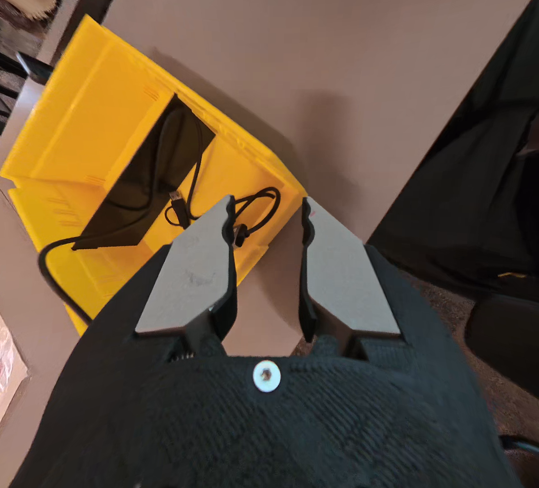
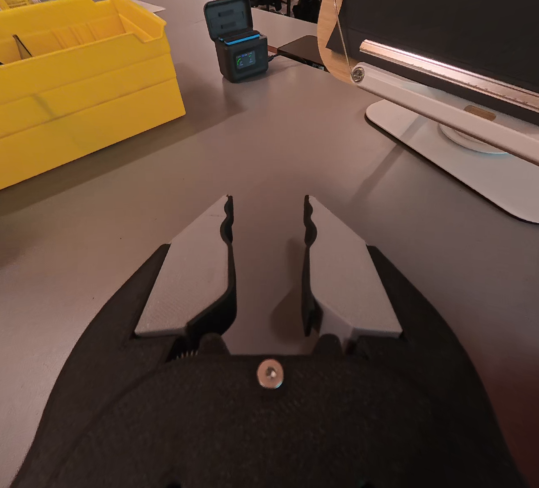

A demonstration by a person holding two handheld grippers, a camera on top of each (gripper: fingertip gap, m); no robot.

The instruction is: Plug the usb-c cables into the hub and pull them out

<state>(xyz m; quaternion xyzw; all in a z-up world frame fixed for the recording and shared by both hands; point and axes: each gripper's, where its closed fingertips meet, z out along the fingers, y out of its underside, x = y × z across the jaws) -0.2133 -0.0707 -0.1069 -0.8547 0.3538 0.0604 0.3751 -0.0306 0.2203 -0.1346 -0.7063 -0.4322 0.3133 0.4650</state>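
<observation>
Fingers on your left gripper [image 1: 267,205] stand wide apart with nothing between them, poised above the near corner of the yellow bin [image 1: 96,112] on the table [image 1: 320,51]. You are looking down into the bin from above. A black divider [image 1: 151,179] stands across it. Black cables [image 1: 259,208] lie coiled on the bin floor on the near side of the divider, and one plug [image 1: 177,200] rests beside the divider's lower edge. Another connector [image 1: 240,236] sits just past the tip of your left finger [image 1: 198,264], partly hidden by it. One thicker cable [image 1: 46,267] loops out over the bin's wall and onto the table at the left. You cannot pick out the hub for certain in either view; the picture is also somewhat blurred.

Your right gripper [image 2: 268,203] hangs low over bare table [image 2: 262,153], its fingers likewise spread wide and holding nothing. The bin [image 2: 87,89] stands well off to its left, and from here you see only its outer wall and the top of the divider [image 2: 22,47]. Farther back on the table sits a small dark charging case [image 2: 240,48] with its lid open and a lit screen on its front. At your right, a monitor [image 2: 437,7] rises on a white stand [image 2: 437,141] whose flat base lies on the table.
</observation>
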